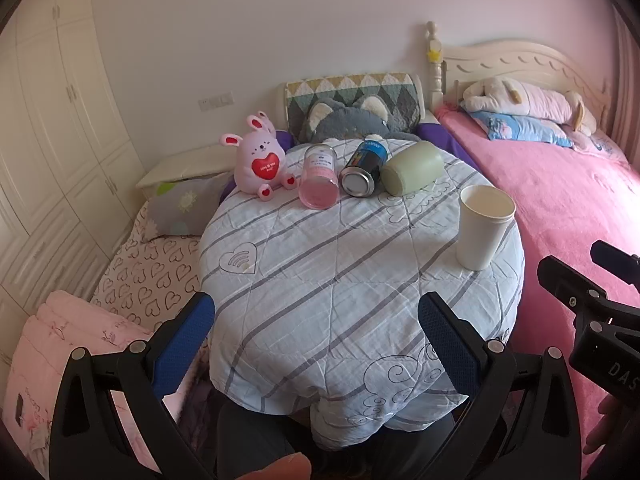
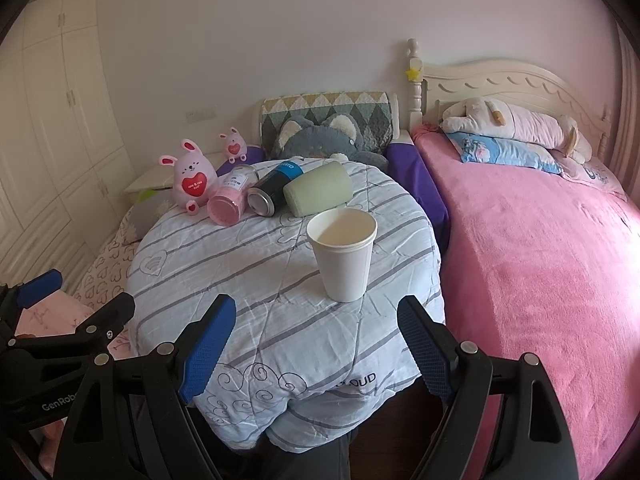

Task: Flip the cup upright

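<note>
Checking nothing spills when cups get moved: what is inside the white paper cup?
The white paper cup stands upright, mouth open. Only its pale inner wall shows, with no visible contents; its own wall hides the bottom.

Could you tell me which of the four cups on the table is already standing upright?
The white paper cup, nearest the right gripper, stands mouth up; the other three lie on their sides.

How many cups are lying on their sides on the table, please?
3, in a row at the table's far edge: the pink clear cup at left beside the bunny toy, the dark blue cup in the middle, the pale green cup at right. None seems hidden.
</note>
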`<state>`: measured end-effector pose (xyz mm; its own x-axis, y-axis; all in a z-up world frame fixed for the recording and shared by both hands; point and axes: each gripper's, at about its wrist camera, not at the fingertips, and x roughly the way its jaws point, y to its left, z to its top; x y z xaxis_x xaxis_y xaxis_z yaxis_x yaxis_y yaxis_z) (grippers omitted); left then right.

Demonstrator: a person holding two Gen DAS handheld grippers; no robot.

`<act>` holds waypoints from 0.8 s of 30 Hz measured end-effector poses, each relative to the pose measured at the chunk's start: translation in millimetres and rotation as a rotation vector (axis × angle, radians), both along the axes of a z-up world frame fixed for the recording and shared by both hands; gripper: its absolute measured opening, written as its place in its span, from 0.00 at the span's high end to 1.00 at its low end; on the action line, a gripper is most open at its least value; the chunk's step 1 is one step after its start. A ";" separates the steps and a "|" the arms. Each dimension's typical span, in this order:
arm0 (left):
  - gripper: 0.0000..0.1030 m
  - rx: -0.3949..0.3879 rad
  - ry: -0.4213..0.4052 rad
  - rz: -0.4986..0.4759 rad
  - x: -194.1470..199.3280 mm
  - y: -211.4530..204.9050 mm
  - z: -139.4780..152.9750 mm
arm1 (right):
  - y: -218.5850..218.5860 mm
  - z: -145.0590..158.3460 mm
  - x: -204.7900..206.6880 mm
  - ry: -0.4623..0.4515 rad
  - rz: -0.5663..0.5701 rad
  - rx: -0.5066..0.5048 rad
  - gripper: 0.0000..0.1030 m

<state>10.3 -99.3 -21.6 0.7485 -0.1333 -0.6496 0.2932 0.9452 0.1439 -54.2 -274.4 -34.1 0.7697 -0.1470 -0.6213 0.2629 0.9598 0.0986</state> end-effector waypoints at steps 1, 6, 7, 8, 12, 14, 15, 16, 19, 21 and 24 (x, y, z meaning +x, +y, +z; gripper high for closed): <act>0.00 0.000 0.000 -0.001 -0.3 0.0 -0.1 | 0.4 -0.4 0.2 0.001 0.000 0.000 0.18; 0.00 0.002 -0.001 -0.001 -0.1 0.4 0.0 | 1.1 -0.6 0.2 0.000 0.000 0.000 0.18; 0.00 0.001 0.000 -0.002 -0.1 0.2 -0.1 | 0.7 -0.7 0.3 0.001 0.000 0.001 0.18; 0.00 0.001 0.000 -0.002 -0.1 0.2 -0.1 | 0.9 -0.9 0.3 0.001 0.000 0.001 0.18; 0.00 0.000 0.000 -0.002 0.0 0.2 -0.2 | 0.6 -0.7 0.4 0.002 0.000 0.001 0.18; 0.00 0.001 0.000 -0.002 -0.1 0.1 -0.2 | 0.8 -0.8 0.4 0.002 0.000 0.002 0.18; 0.00 0.002 0.001 -0.003 0.0 0.3 -0.1 | 0.5 -0.7 0.5 0.001 -0.001 0.002 0.18; 0.00 0.001 0.000 -0.003 -0.1 0.2 0.0 | 0.5 -0.8 0.5 0.001 -0.001 0.002 0.18; 0.00 -0.004 0.001 -0.008 -1.3 0.0 -1.2 | 0.2 -0.9 0.5 0.002 -0.001 0.002 0.18; 0.00 -0.013 -0.001 -0.015 -2.3 0.4 -1.6 | -0.6 -1.2 0.4 0.002 -0.001 0.002 0.18; 0.00 -0.011 -0.001 -0.016 -3.0 -0.3 -2.3 | -1.7 -3.3 1.1 0.006 -0.004 0.005 0.18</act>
<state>7.3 -99.5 -23.9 0.7467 -0.1526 -0.6475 0.3083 0.9419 0.1336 -53.1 -276.1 -37.4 0.7654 -0.1468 -0.6266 0.2674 0.9582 0.1021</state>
